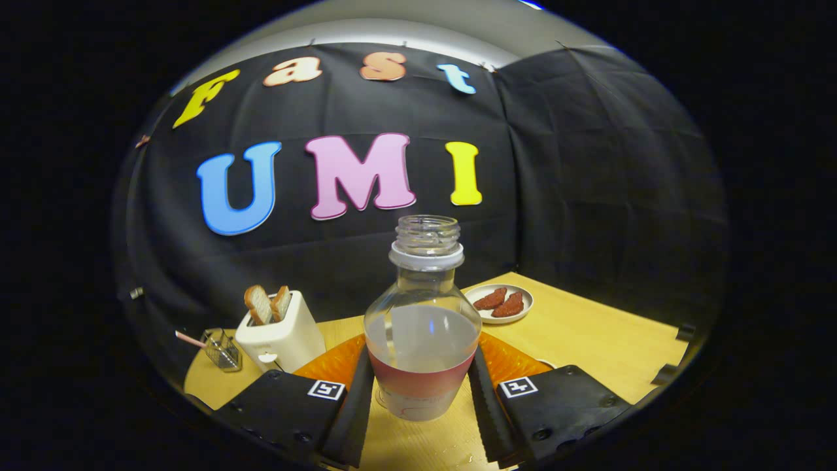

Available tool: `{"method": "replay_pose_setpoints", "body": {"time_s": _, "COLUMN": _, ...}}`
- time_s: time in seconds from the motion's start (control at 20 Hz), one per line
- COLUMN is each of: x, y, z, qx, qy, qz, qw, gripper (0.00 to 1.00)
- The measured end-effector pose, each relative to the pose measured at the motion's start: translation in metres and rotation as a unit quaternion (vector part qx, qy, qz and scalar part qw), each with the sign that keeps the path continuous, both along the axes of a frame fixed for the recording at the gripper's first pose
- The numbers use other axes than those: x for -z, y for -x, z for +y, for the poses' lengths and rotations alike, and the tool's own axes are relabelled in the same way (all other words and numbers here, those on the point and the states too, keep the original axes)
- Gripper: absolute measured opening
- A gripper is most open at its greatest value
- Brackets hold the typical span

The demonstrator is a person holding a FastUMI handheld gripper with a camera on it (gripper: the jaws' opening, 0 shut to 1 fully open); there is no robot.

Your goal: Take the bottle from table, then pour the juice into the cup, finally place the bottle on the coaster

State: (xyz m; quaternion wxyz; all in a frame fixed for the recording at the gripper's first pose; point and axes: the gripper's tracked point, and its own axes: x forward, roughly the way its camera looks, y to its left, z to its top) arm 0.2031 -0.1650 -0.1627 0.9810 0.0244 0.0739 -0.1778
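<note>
A clear plastic bottle (422, 307) stands upright with its cap off. It is partly filled with pale liquid and carries a red and white label low on its body. It sits between the fingers of my gripper (420, 358), which is shut on the bottle, one finger pressing on each side at label height. Its base is at the wooden table (588, 337). Just beyond the bottle lies an orange coaster (333, 367), and its middle is hidden by the bottle and the fingers.
A white toaster (281, 337) with two bread slices stands beyond the left finger. A small wire basket (222, 350) sits beside it. A white plate (500, 302) with two reddish-brown pieces lies beyond the bottle to the right, near the booth's black cloth wall.
</note>
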Motion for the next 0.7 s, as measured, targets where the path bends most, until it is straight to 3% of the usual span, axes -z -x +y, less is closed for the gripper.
{"method": "replay_pose_setpoints", "body": {"time_s": 0.3, "x": 0.039, "y": -0.059, "z": 0.015, "qx": -0.013, "qy": 0.071, "qz": 0.026, "qw": 0.997, "gripper": 0.70}}
{"method": "replay_pose_setpoints", "body": {"time_s": 0.7, "x": 0.097, "y": -0.107, "z": 0.002, "qx": 0.012, "qy": 0.051, "qz": 0.064, "qw": 0.997, "gripper": 0.70}}
